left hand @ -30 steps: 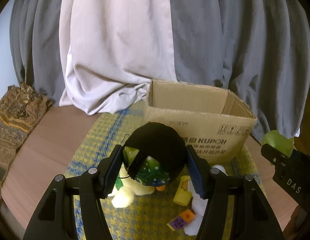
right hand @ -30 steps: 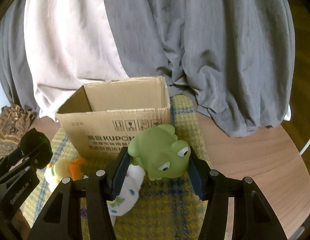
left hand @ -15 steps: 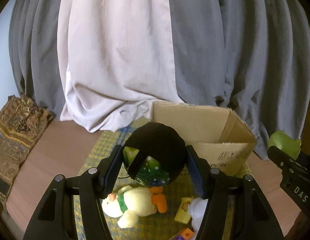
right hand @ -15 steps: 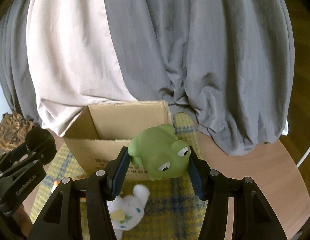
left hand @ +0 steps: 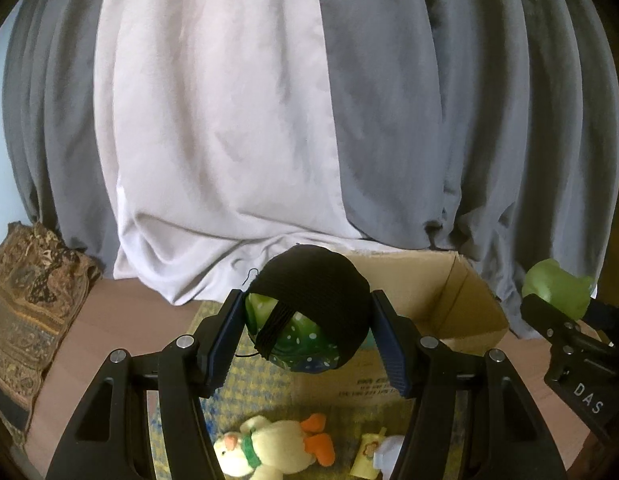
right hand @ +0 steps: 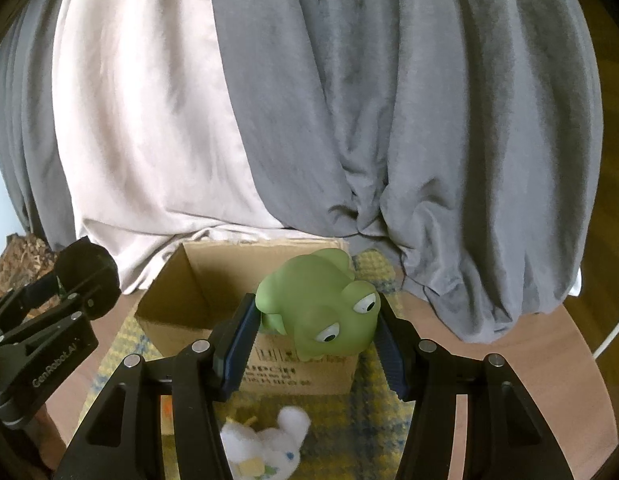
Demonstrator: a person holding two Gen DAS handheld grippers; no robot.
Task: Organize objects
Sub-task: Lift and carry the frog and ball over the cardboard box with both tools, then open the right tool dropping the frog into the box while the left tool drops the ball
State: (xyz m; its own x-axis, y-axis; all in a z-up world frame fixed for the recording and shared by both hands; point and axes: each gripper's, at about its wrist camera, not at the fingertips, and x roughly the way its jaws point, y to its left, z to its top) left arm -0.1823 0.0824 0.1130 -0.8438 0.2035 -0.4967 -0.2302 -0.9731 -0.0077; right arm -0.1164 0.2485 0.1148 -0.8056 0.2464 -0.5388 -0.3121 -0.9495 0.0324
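Note:
My left gripper (left hand: 307, 334) is shut on a green spotted ball wrapped in black elastic band (left hand: 309, 312), held in the air in front of the open cardboard box (left hand: 465, 308). My right gripper (right hand: 315, 332) is shut on a green rubber frog (right hand: 321, 304), also lifted, just before the same box (right hand: 201, 304). In the left wrist view the frog (left hand: 557, 288) and the right gripper show at the far right. The left gripper with its black ball (right hand: 87, 276) appears at the left of the right wrist view.
On the yellow-blue woven mat (right hand: 369, 404) below lie a cream plush duck (left hand: 277, 448), a small yellow item (left hand: 367, 452) and a white plush toy (right hand: 265, 448). Grey and white curtains (left hand: 269, 120) hang behind the box. A patterned cloth (left hand: 25, 308) lies at the left on the wooden table (right hand: 497, 332).
Both grippers have risen with their toys. The box and the toys on the mat have slid lower in both views, and the box's inside now shows behind each held toy.

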